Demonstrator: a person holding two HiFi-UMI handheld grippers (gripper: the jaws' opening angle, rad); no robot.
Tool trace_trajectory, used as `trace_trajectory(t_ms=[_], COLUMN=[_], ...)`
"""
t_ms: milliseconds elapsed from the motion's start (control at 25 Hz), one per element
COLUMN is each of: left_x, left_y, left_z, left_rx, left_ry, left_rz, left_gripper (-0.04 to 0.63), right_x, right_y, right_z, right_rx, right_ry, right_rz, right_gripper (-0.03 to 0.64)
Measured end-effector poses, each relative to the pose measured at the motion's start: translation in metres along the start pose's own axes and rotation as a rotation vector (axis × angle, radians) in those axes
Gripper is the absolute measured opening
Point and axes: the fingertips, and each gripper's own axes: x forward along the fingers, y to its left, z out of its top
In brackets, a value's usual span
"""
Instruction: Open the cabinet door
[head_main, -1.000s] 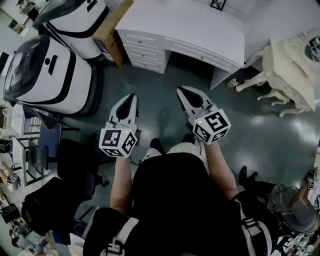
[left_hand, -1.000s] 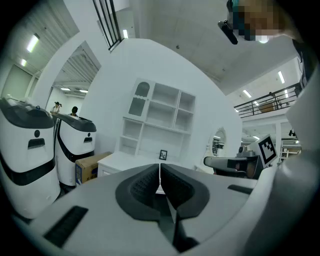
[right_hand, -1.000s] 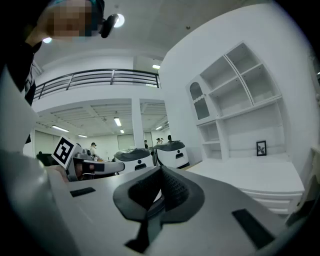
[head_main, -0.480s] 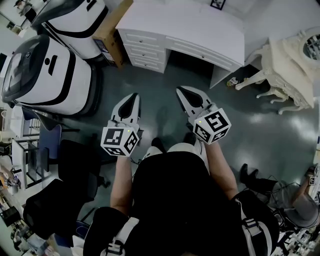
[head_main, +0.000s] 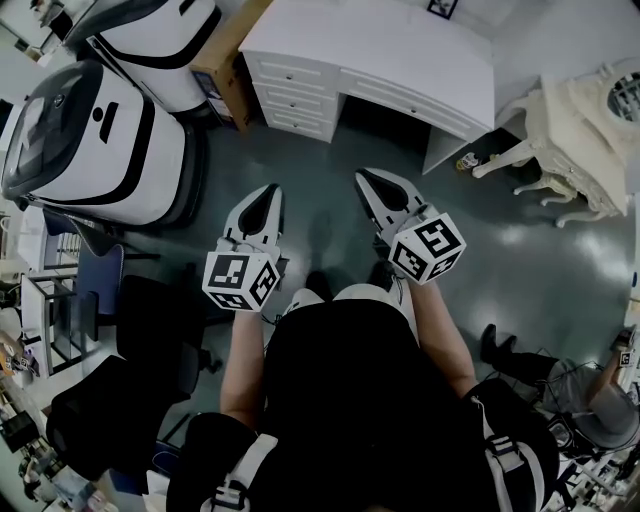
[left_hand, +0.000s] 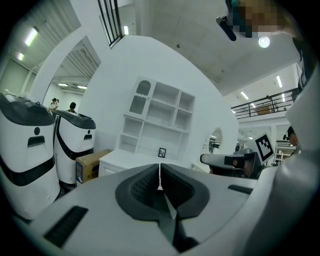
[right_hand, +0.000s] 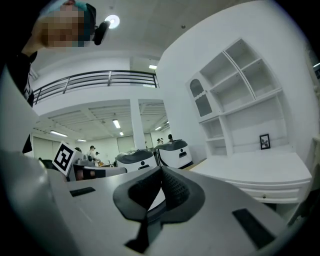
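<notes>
Left gripper (head_main: 266, 195) and right gripper (head_main: 366, 178) are both held out level in front of me. Each has its jaws pressed together on nothing, which the ribbed dark pads show plainly in each gripper's own view.

As best I can judge, the cabinet door (left_hand: 142, 97) is the arched-topped panel at the upper left of the shelf hutch (left_hand: 165, 117). I cannot tell whether it is a door or an open niche. The hutch stands on the white desk (head_main: 370, 50), well apart from both grippers across the floor (head_main: 520, 270).

To do this step well, I would close the distance squarely and find a knob or edge in a gripper view. I would spread one pair of jaws only once that grip point sits between the tips.

The desk is smooth painted white with panelled drawers (head_main: 290, 100) bearing small knobs. The floor is dark and glossy. Rounded white-and-black machines (head_main: 95, 140) and a cardboard box (head_main: 225, 60) flank the left, and a carved cream table (head_main: 585, 130) stands to the right.
</notes>
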Motion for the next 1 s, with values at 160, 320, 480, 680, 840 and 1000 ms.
trace_trajectory(t_ms=[160,320,480,680,840,1000], left_x=[-0.009,-0.017,-0.014,-0.001,0.017,0.045], left_y=[0.017,0.028,0.039,0.056,0.074,0.096], left_z=[-0.003,-0.008,-0.017,-0.022,-0.015,0.003], left_rx=[-0.01,-0.03,-0.056,-0.066,-0.062,-0.061], left_ry=[0.002,0.006,0.015,0.037,0.051,0.046], left_rz=[0.017,0.04,0.067,0.096,0.117,0.135], left_gripper=[0.028,0.028,0.028,0.028,0.028,0.028], right_x=[0.01,0.015,0.022,0.052,0.089,0.129], right_y=[0.007,0.008,0.0,-0.017,-0.034,-0.053], right_z=[-0.005,-0.012,-0.02,-0.027,-0.02,-0.005], right_rx=[-0.005,0.013,0.02,0.045,0.058,0.041], right_ry=[0.011,0.034,0.053,0.076,0.078,0.085], right_rz=[-0.016,-0.029,-0.031,-0.008,0.017,0.043], right_gripper=[0.017,0.017,0.017,0.018,0.017,0.018])
